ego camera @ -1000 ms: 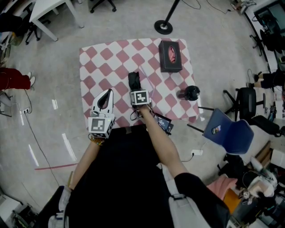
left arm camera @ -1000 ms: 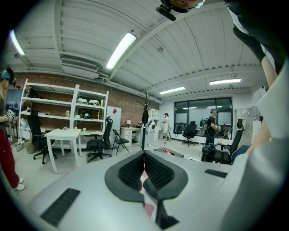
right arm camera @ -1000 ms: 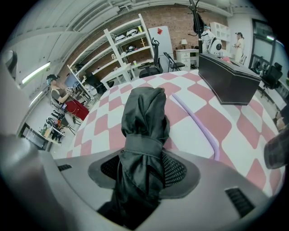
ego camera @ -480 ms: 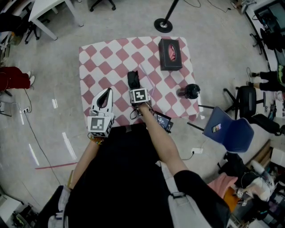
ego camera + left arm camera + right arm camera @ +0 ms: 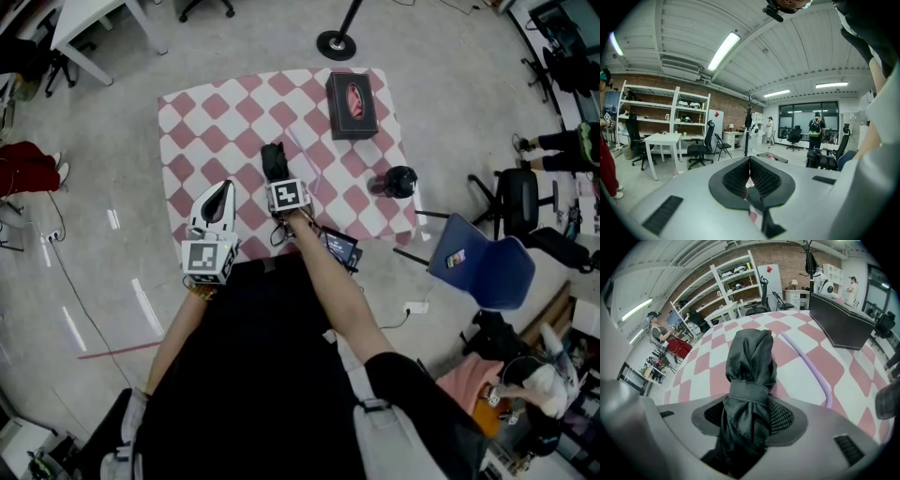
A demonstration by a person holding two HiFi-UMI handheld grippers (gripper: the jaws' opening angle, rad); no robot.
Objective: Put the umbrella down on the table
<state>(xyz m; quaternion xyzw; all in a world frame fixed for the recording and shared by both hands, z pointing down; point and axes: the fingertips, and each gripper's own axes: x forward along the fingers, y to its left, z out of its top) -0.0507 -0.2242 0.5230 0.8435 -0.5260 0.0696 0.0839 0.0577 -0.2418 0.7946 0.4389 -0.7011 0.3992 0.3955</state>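
Note:
A folded black umbrella hangs over the near middle of the pink-and-white checkered table. My right gripper is shut on it, pointing steeply down. In the right gripper view the umbrella fills the gap between the pads of the right gripper, strap band at the jaws, its far end over the cloth. I cannot tell whether that end touches the cloth. My left gripper rests over the table's near left edge. In its own view the left gripper is shut, with nothing between the pads.
A black tissue box lies at the table's far right, a black round object at its right edge. A thin purple strip lies on the cloth right of the umbrella. A blue chair stands to the right, a stand base beyond.
My right gripper has sunk slightly and tipped further down toward the cloth, the umbrella still in it. The left gripper has stayed where it was.

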